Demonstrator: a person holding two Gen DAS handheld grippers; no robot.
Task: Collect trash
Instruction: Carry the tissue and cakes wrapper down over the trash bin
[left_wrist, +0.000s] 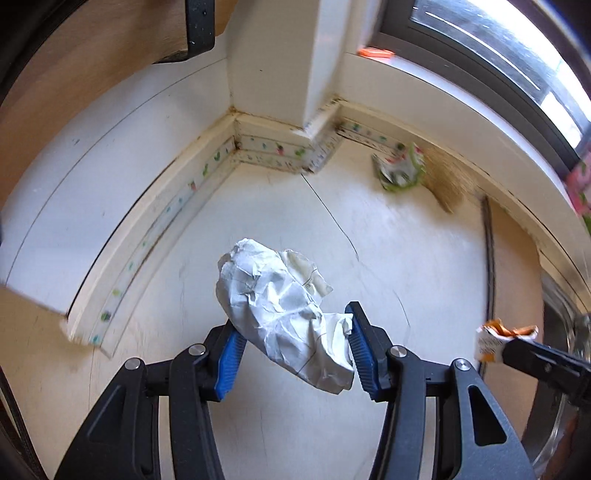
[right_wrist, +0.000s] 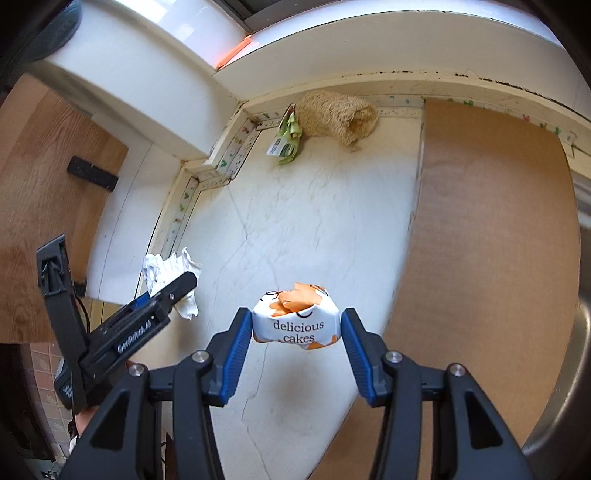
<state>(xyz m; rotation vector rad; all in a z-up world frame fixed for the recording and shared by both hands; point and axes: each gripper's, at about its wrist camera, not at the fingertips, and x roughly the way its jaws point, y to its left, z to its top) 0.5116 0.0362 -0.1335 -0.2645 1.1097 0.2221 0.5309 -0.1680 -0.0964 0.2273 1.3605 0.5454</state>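
Crumpled white paper wad (left_wrist: 286, 314) sits clamped btwn blue pads of left gripper (left_wrist: 291, 350), held above white cracked countertop (left_wrist: 258, 206). Right gripper (right_wrist: 296, 343) pinches white-and-orange "delicious cakes" wrapper (right_wrist: 295, 319) w/ both fingers. Green crumpled wrapper (right_wrist: 287, 138) lies at the back by the wall, touching tan fibrous scrubber (right_wrist: 338, 116).

white crumpled paper (left_wrist: 284, 314), orange-and-white cake wrapper (right_wrist: 296, 322), green wrapper (right_wrist: 288, 138), blue-padded black grippers
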